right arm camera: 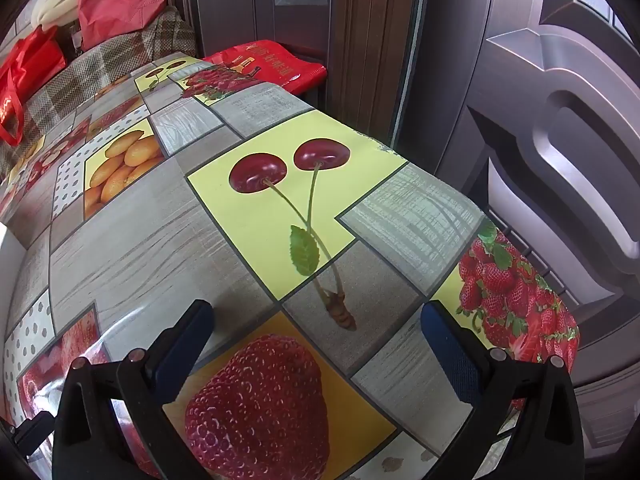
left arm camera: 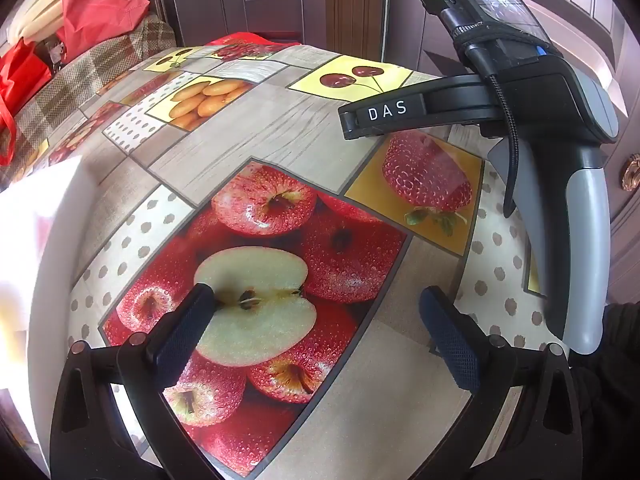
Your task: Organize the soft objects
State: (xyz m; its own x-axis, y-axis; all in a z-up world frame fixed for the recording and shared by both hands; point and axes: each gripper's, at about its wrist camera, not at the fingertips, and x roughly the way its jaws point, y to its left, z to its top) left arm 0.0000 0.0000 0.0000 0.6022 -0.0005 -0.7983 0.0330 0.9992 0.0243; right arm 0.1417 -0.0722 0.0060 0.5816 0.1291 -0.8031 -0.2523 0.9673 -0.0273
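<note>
Both the left gripper (left arm camera: 316, 304) and right gripper (right arm camera: 316, 320) hang spread and empty over the table (right arm camera: 120, 240); the white, possibly soft mass (left arm camera: 36, 216) at its left edge lies nearer the left.

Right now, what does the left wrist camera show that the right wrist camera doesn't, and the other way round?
Only the left wrist view shows the right gripper from the side, marked DAS, open over the printed strawberry, plus the printed apples and a bright white object at the left edge. Only the right wrist view shows the strawberry cluster print at the table's right edge and the red bag with gold print beyond the far end. Both show the fruit-print tablecloth, printed cherries, plaid cloth, red bags, and open, empty grippers.
</note>
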